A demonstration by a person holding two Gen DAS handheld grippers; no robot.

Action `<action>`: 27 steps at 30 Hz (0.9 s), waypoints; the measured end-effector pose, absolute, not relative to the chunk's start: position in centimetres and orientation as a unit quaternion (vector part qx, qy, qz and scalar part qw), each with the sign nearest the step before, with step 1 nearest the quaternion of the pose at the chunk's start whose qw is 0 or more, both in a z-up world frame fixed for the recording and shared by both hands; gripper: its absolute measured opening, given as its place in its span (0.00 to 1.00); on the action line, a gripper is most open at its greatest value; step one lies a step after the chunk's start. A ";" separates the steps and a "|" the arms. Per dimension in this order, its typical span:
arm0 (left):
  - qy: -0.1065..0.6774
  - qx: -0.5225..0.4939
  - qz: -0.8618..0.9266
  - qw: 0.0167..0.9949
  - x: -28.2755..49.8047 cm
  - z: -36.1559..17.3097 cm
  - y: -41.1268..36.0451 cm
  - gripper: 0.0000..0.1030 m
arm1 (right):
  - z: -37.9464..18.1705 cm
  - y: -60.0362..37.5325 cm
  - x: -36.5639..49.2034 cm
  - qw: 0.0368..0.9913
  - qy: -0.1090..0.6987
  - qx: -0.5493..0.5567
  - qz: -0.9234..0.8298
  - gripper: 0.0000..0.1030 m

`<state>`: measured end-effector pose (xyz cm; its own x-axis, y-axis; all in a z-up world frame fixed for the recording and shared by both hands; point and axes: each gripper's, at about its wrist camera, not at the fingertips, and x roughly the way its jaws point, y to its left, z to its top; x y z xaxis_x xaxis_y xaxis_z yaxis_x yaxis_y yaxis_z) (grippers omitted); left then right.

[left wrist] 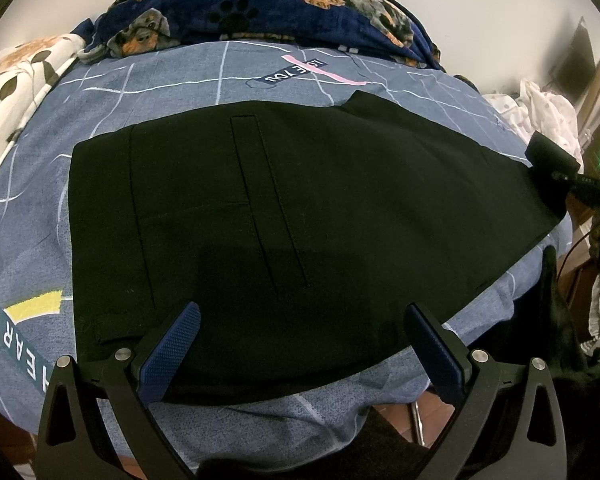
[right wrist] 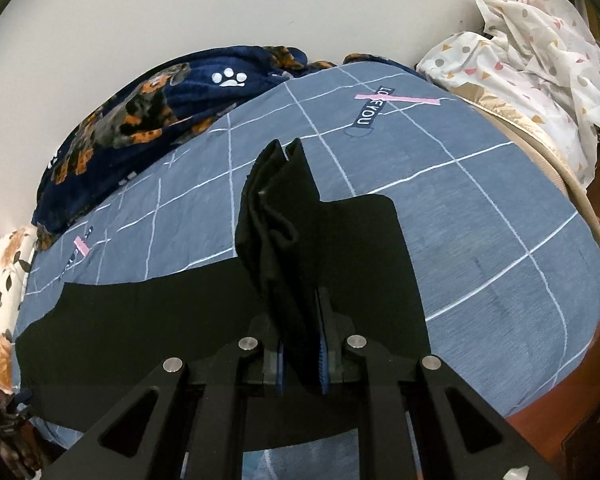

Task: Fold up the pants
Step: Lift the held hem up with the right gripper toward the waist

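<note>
Right fingers pinching the leg ends, left fingers spread over the waist.

My right gripper (right wrist: 300,344) is pinched on a bunched black fold of the pants (right wrist: 148,320), which stands up from the jaws toward 12 o'clock in its view; my left gripper (left wrist: 300,344) hangs with fingers spread wide above the near hem of the pants (left wrist: 284,208), gripping nothing. The garment lies flat on the blue grid bedspread (right wrist: 500,208), long axis running roughly 9 to 3 o'clock in the left view, waistband end at 9, legs tapering toward 3. I judge the main risk is a crooked fold: nothing pins the waist, so dragging the pinched end across could slide the whole garment. The thick bundle could also slip free, since only a narrow part sits between the pads.
</note>
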<state>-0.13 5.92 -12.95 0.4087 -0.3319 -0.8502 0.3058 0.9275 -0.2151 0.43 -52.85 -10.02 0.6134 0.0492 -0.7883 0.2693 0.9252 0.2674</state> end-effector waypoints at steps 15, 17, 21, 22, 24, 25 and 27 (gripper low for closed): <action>0.509 -0.010 -0.191 0.839 -0.1 -12.9 5.8 0.99 | -10.8 -50.9 0.2 0.876 0.444 0.186 -0.044 0.13; 0.508 -0.009 -0.191 0.840 -0.1 -12.9 5.8 0.99 | -11.1 -50.7 0.1 0.874 0.446 0.190 -0.040 0.13; 0.507 -0.006 -0.192 0.840 -0.1 -13.1 5.7 0.99 | -11.5 -50.4 0.0 0.871 0.448 0.199 -0.032 0.13; 0.507 -0.005 -0.192 0.840 -0.1 -13.1 5.7 0.99 | -11.6 -50.3 -0.1 0.870 0.449 0.201 -0.029 0.13; 0.507 -0.002 -0.192 0.840 -0.1 -13.1 5.7 0.99 | -11.8 -50.0 -0.3 0.869 0.449 0.204 -0.025 0.13; 0.507 -0.002 -0.192 0.840 -0.2 -13.2 5.7 0.99 | -11.8 -49.8 -0.4 0.869 0.449 0.206 -0.021 0.13; 0.506 -0.001 -0.192 0.841 -0.1 -13.2 5.7 1.00 | -12.0 -49.4 -0.4 0.868 0.451 0.206 -0.014 0.13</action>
<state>-0.11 5.69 -13.18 0.4141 -0.3249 -0.8503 0.3221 0.9260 -0.1970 -0.40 -49.35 -12.00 0.5933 0.1617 -0.7886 0.2106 0.9143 0.3459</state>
